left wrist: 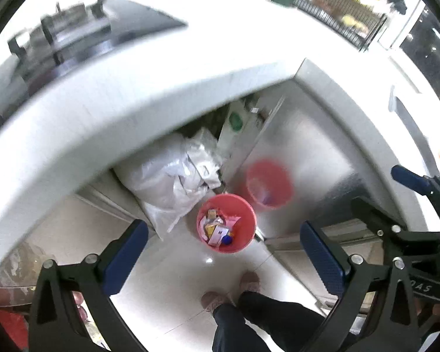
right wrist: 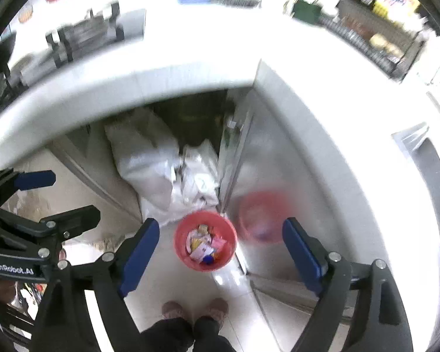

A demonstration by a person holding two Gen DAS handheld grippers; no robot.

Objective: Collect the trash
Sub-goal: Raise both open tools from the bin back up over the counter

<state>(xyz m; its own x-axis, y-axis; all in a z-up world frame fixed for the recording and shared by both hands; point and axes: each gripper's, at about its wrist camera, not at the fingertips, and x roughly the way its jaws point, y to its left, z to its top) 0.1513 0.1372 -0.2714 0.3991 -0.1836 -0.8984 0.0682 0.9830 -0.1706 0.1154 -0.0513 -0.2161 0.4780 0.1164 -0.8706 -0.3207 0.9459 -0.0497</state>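
With our left claw (left wrist: 224,253) and right claw (right wrist: 221,253) both spread wide and holding nothing, collection looks barely begun as we stand over the red bin (right wrist: 205,240) on the floor below, already heaped with wrappers and scraps, beside white bags (right wrist: 167,173) under the counter (right wrist: 149,79).

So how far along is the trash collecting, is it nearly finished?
Some looks done: the red bin on the floor already holds wrappers and paper scraps. Nothing is in hand: the left gripper and the right gripper both hang open and empty above it. What is left is hard to judge; the white countertop shows no obvious loose trash, but the view is blurred.
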